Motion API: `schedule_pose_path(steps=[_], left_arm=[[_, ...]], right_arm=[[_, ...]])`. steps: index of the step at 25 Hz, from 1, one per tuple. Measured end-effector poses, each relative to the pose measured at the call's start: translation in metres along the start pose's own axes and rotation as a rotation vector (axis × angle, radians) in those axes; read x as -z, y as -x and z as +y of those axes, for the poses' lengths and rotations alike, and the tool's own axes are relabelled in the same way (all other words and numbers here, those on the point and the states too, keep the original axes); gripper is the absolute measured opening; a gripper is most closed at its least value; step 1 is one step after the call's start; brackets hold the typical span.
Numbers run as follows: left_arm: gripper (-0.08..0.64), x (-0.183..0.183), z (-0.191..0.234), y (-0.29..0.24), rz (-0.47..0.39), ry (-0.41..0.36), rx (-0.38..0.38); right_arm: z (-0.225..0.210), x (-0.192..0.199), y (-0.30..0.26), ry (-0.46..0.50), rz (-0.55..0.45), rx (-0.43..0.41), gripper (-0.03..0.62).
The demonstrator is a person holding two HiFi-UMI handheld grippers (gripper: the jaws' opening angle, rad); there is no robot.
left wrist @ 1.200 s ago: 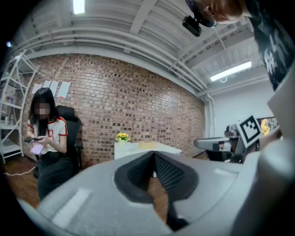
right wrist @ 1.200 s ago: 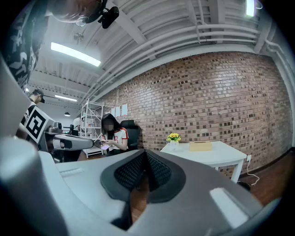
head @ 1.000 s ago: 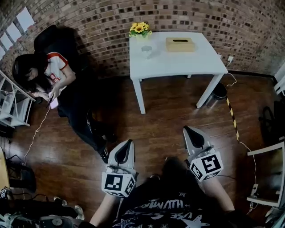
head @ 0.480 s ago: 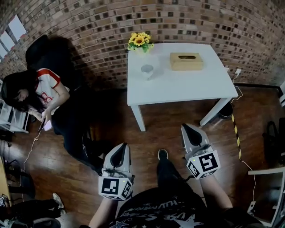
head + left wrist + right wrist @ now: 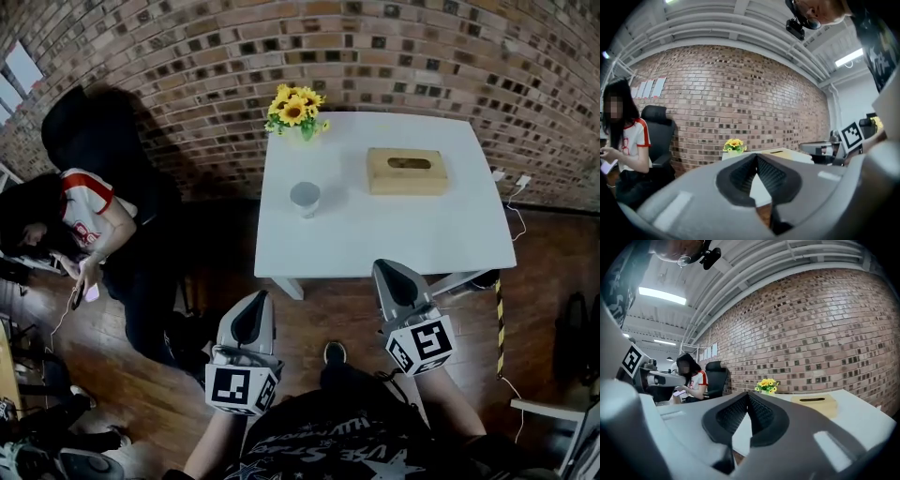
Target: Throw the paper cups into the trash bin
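Note:
A single white paper cup (image 5: 304, 198) stands upright on the left part of the white table (image 5: 375, 239). My left gripper (image 5: 261, 302) is held over the wooden floor just short of the table's front left leg, jaws shut and empty. My right gripper (image 5: 382, 270) reaches the table's front edge, also shut with nothing in it. In the left gripper view the left gripper (image 5: 756, 158) has its pads meeting at the tips; the right gripper (image 5: 748, 395) looks the same in its own view. The cup is hidden in both gripper views. A dark bin (image 5: 484, 277) peeks out beneath the table's right corner.
On the table are a wooden tissue box (image 5: 406, 172) and a pot of sunflowers (image 5: 295, 110) at the back. A person sits at the left (image 5: 89, 220) beside a black chair (image 5: 94, 131). A brick wall runs behind. A yellow-black strip (image 5: 499, 319) lies on the floor at right.
The whole view has closed in on the table. Both grippers have come forward with it, still shut; the right one now reaches the table's front edge.

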State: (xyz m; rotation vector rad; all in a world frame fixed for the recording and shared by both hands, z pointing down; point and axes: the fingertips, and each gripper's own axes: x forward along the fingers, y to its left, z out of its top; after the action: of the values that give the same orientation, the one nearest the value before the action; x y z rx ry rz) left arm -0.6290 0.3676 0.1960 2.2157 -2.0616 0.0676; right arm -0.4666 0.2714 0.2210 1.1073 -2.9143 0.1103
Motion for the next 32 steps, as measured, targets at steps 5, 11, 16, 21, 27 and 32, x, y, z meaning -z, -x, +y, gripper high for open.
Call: schedule_pose_path(steps=[5,11,16,21,27,32], left_arm=[[0.005,-0.016,0.001,-0.03,-0.004,-0.049,-0.037],[0.005,-0.012,-0.006,-0.052,0.031,-0.043,-0.034],[0.005,-0.004,-0.002,-0.075,0.047,-0.044,-0.031],[0.005,0.025,0.01,-0.097,0.06,-0.036,0.0],[0.005,0.03,0.032,-0.122,0.083,-0.024,0.013],[0.005,0.038,0.062,-0.139,0.093,-0.007,0.002]], right_arm=[[-0.023,0.008,-0.026,-0.042,0.011,-0.029,0.008],[-0.028,0.009,-0.032,-0.064,0.01,-0.041,0.008],[-0.023,0.025,-0.038,-0.057,0.064,-0.043,0.008],[-0.026,0.033,-0.048,-0.056,0.091,-0.036,0.008],[-0.036,0.037,-0.071,-0.034,0.112,0.038,0.008],[-0.028,0.05,-0.104,-0.032,0.149,0.039,0.008]])
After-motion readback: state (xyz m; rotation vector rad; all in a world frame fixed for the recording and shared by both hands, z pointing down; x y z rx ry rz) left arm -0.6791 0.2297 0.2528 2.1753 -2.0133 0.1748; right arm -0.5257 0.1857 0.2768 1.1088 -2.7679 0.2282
